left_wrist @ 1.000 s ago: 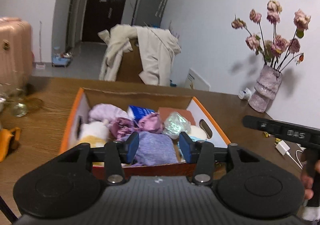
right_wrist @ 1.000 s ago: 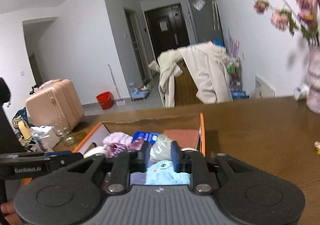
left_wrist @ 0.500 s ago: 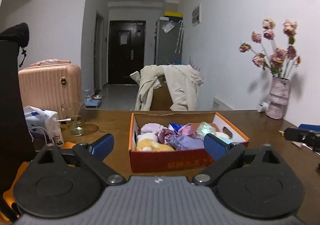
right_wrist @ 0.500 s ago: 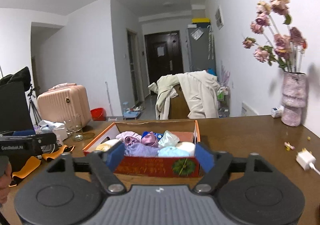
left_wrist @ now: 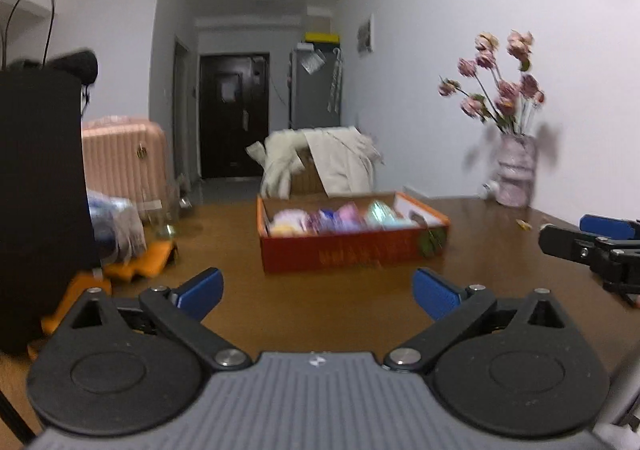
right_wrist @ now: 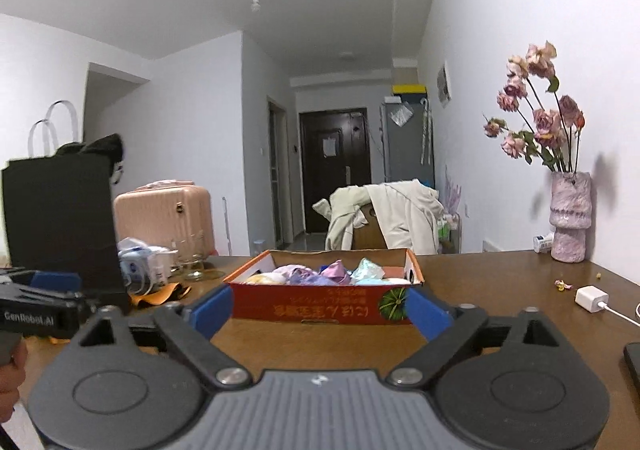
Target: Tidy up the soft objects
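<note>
An orange cardboard box (left_wrist: 352, 252) (right_wrist: 324, 304) stands on the wooden table, filled with several soft items in purple, pink, yellow and pale blue (left_wrist: 340, 215) (right_wrist: 320, 274). My left gripper (left_wrist: 318, 294) is open and empty, well back from the box. My right gripper (right_wrist: 318, 308) is open and empty, closer to the box's front wall. The right gripper shows at the left wrist view's right edge (left_wrist: 592, 246), and the left gripper shows at the right wrist view's left edge (right_wrist: 44, 310).
A black bag (right_wrist: 60, 217) stands at the table's left, with a tissue pack (right_wrist: 138, 262), glasses (right_wrist: 194, 254) and an orange cloth (left_wrist: 140, 260) beside it. A pink vase of flowers (right_wrist: 568, 217) stands far right. A white charger (right_wrist: 592, 296) lies at right.
Both grippers have opened wide and pulled back from over the box, lowering to near table height. The soft items stay in the box.
</note>
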Tool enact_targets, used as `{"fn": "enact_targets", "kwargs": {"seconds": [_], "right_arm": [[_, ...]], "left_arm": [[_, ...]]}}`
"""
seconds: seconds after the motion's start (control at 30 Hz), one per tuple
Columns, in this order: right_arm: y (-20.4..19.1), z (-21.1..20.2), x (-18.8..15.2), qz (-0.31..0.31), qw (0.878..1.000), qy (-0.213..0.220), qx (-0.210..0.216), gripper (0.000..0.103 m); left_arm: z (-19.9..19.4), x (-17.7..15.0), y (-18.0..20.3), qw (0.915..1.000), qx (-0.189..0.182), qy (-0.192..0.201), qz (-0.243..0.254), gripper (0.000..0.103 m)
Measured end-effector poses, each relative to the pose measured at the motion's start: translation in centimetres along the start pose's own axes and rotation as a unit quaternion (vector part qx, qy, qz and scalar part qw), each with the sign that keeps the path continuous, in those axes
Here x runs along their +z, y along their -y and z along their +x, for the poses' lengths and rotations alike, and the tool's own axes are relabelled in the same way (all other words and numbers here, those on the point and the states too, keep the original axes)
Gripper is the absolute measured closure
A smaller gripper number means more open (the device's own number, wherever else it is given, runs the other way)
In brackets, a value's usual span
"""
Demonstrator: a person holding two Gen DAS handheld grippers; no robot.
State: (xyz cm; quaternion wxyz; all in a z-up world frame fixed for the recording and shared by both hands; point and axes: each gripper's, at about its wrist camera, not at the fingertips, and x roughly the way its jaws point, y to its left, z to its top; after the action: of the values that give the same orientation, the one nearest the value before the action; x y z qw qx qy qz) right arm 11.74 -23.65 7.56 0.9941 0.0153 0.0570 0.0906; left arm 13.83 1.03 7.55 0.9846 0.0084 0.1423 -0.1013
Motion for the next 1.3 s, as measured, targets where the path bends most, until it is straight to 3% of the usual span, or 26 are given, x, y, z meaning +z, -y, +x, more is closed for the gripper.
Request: {"fn": "enact_targets", "kwargs": {"seconds": [0.2,0.4,0.6,1.3], "right_arm": [[-1.9,-3.7,-4.5,-0.015,1.0,-0.013,0.024,0.003],[-3.4,-6.6,-7.6,-0.004,0.998,-0.036,0.049,0.003],[-4.2,-7.6,-8.9,-0.014,0.998,-0.048,0.025,0.002],[-4.3,-7.1,-8.3,0.003,0.999,-0.034,0.033,0.002]], "left_arm": [[-4.7,-5.4,1.2,0.9988,0.041,0.023,-0.015,0.0],[-7.3,-9.1,2.5,0.9986,0.053,0.009,-0.003,0.0],[-7.8,-9.1,2.3,0.9983,0.056,0.016,-0.006,0.0],[-7.6,-8.6,1.6,0.9975,0.067,0.016,-0.012,0.0]]}}
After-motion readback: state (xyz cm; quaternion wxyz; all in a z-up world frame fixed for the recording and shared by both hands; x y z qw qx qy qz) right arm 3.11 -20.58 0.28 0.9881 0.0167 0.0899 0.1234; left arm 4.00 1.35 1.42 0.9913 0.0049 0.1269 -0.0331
